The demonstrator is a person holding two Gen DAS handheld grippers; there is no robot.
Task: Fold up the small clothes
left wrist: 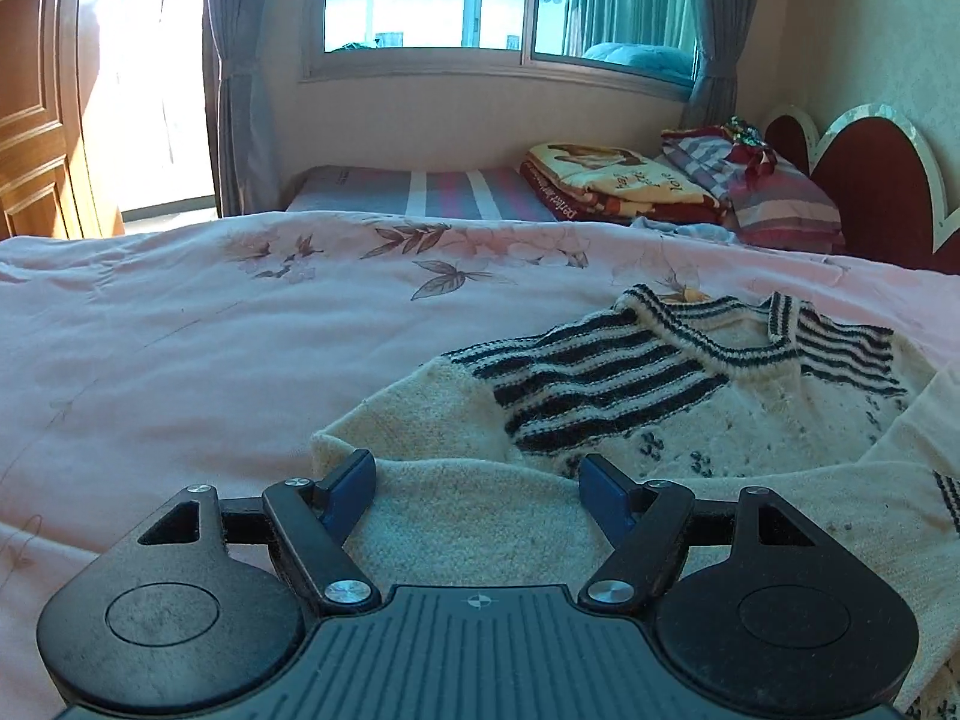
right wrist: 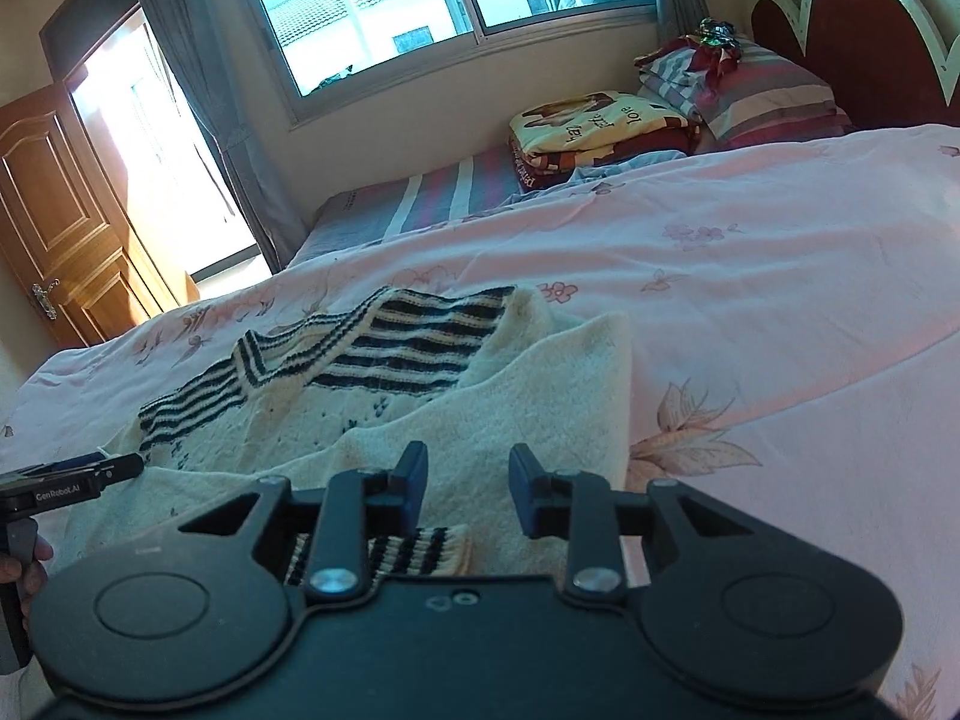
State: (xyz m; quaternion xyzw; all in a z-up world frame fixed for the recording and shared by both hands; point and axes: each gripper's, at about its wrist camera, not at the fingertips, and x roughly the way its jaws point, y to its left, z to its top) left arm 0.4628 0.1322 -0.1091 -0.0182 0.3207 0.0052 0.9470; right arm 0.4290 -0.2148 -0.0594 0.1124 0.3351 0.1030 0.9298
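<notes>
A home bedroom. A bed (left wrist: 180,330) under a pink floral cover fills it. Beyond the bed: a curtained window (left wrist: 498,0), folded blankets (left wrist: 618,180), a wooden door (right wrist: 66,222).

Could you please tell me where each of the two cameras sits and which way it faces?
Left wrist: on the left gripper, looking across the sweater toward the window; its open fingers show.
Right wrist: on the right gripper, tilted, over a folded sleeve; the left gripper and a hand show at left.
Shared: sweater, pink bedspread, window, headboard.
</notes>
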